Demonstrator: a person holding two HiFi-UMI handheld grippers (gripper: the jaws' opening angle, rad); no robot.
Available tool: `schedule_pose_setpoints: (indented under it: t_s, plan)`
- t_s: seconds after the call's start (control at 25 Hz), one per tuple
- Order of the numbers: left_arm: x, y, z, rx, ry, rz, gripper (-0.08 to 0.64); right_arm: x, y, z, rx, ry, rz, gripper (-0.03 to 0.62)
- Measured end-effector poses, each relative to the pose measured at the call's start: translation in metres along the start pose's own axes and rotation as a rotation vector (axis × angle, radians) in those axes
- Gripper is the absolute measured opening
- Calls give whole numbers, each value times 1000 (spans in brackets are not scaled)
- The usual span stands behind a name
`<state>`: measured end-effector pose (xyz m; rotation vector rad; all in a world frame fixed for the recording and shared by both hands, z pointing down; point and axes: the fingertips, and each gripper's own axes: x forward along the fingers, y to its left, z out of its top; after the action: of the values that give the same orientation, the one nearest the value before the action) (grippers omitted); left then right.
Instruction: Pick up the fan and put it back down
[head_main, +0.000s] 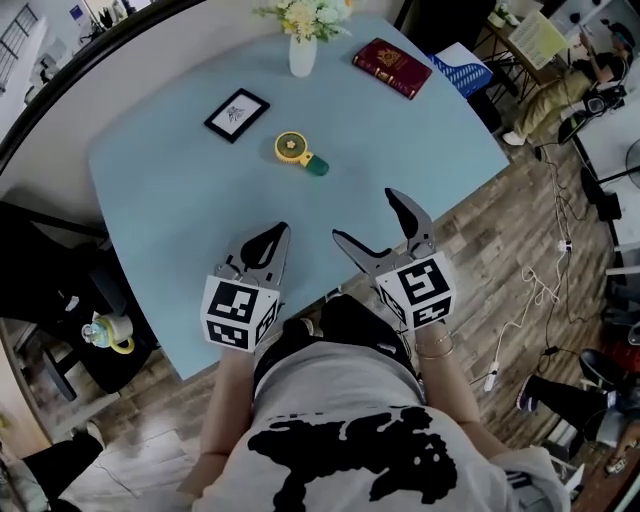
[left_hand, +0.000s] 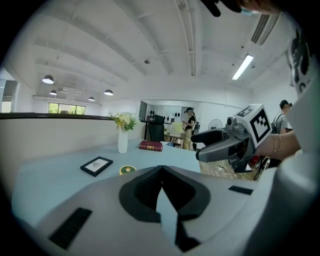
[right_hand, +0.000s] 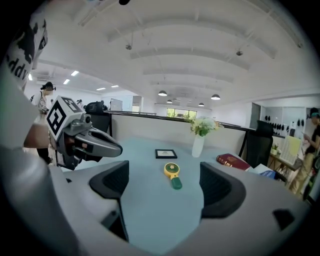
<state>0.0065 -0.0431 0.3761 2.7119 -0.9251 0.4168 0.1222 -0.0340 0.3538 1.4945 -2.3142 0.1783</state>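
The left hand-held gripper (head_main: 279, 232) is hovering closed, the right hand-held gripper (head_main: 365, 215) open and empty, the fan (head_main: 298, 151) lying beyond on the surface (head_main: 170, 200).

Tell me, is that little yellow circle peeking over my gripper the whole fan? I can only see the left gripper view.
Observer: No. In the head view the fan also has a green handle, which points back toward the right gripper.
Operator: Is that gripper ready to grab it?
Observer: The right gripper view shows its jaws wide apart with nothing held. The fan sits between them, farther out on the table.
Operator: Is anything in the way?
Observer: No. From the head view, only bare tabletop lies between the right gripper and the fan.
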Motion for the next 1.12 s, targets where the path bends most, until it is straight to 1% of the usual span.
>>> schedule_pose_setpoints:
  t_s: [0.2, 0.4, 0.68, 0.8, 0.92, 1.12]
  plan:
    - [20, 12, 15, -1, 4, 56, 11, 30, -14, 3, 1, -2, 99, 430]
    - [38, 23, 25, -15, 9, 116, 11, 57, -16, 10, -34, 3, 256, 397]
    - [56, 33, 28, -65, 0, 201, 11, 83, -22, 14, -87, -2, 399, 354]
    - [59, 36, 25, -93, -4, 250, 11, 93, -26, 11, -101, 3, 436, 354]
    - [62, 35, 18, -137, -5, 293, 11, 103, -27, 10, -109, -3, 464, 354]
    - [63, 26, 8, -162, 7, 312, 11, 112, -23, -3, -107, 17, 504, 354]
